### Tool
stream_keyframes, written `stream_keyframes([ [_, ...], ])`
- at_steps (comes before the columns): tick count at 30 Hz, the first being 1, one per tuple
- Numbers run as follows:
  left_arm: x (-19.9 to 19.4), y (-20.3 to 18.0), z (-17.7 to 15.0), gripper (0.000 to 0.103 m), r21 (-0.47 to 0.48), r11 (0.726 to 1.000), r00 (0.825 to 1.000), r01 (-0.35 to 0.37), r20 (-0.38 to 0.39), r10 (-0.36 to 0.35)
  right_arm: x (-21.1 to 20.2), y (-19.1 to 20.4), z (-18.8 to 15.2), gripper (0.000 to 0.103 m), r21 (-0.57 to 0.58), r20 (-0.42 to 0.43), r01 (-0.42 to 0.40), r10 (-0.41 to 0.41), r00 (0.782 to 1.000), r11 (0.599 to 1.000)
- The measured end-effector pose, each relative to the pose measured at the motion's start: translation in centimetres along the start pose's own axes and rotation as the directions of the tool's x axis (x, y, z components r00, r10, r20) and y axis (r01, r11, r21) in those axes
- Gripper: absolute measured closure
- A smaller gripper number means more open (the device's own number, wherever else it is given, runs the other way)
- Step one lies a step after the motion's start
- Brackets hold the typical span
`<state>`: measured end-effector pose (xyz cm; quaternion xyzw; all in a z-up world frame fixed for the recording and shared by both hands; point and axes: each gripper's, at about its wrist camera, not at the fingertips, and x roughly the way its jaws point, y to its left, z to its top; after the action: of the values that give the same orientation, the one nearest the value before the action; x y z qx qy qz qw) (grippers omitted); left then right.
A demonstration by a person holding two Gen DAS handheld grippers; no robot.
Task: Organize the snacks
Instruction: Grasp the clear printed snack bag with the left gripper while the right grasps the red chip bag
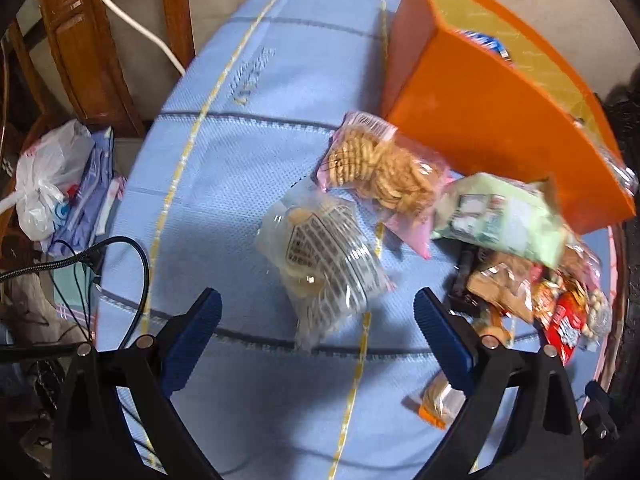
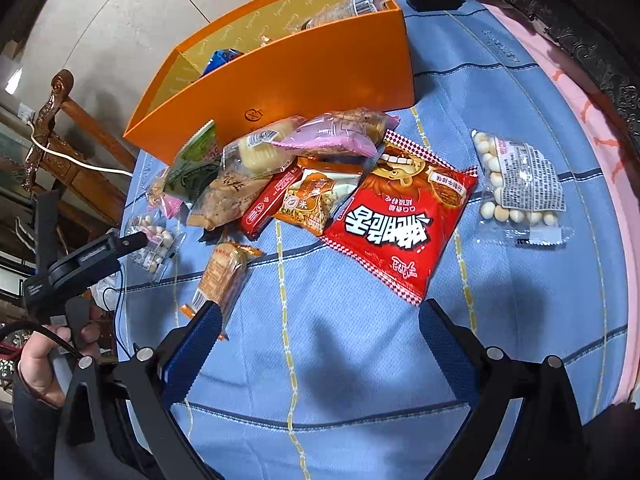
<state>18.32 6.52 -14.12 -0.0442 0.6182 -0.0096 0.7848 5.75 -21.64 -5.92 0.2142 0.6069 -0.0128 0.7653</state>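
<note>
A: How were the claws found?

B: The left gripper [image 1: 316, 312] was held with its jaws wide apart and nothing between them, just short of the clear packet of round biscuits [image 1: 320, 252]. The right gripper [image 2: 320, 322] was likewise spread and empty, above the blue cloth [image 2: 360, 380], with the small orange-ended cake pack [image 2: 224, 276] beside its left finger.

A: And where were the snacks placed?

B: Most were heaped against the front wall of the orange box [image 2: 304, 80]; the red noodle packet [image 2: 404, 216] lay nearest, and a bag of white balls [image 2: 516, 188] was set well apart to the right. A few packets were already seen inside the box.

A: How was the next grasp judged best made?

B: It was judged that the clear biscuit packet should be pinched at its crimped end, not across the biscuits, so nothing would be crushed, and lifted fully over the box wall before release.
</note>
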Motion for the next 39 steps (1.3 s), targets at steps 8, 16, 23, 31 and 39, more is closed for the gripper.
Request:
stream_keyframes([
  [8,2.0,0.4,0.7,0.057,-0.019,0.999,0.999,0.046,-0.004,-0.046,1.1,-0.5,1.1,0.004,-0.028,-0.019,0.029,-0.03,0.999,0.999],
  [16,-1.0,-1.5,-3.1,0.065,0.164,0.986,0.996,0.029,0.075,-0.042,1.3,-2.9,2.5,0.004,0.023,0.031,0.169,-0.17,0.985,0.985],
  [23,-0.1,-1.9,-5.4,0.065,0.199,0.979,0.999,0.036,0.029,-0.042,4.6,-3.2,5.3,0.004,0.092,0.029,0.274,-0.278,0.96,0.957],
  [31,-1.0,-2.4,-6.3,0.065,0.224,0.974,0.998,0.02,0.049,-0.032,8.9,-3.6,6.2,0.007,0.07,-0.019,0.372,-0.372,0.928,0.926],
  [39,-1.5,-2.7,-6.4,0.065,0.231,0.973,0.998,0.019,0.054,-0.033,6.2,-3.5,4.2,0.026,-0.045,-0.001,0.284,-0.284,0.959,0.958],
])
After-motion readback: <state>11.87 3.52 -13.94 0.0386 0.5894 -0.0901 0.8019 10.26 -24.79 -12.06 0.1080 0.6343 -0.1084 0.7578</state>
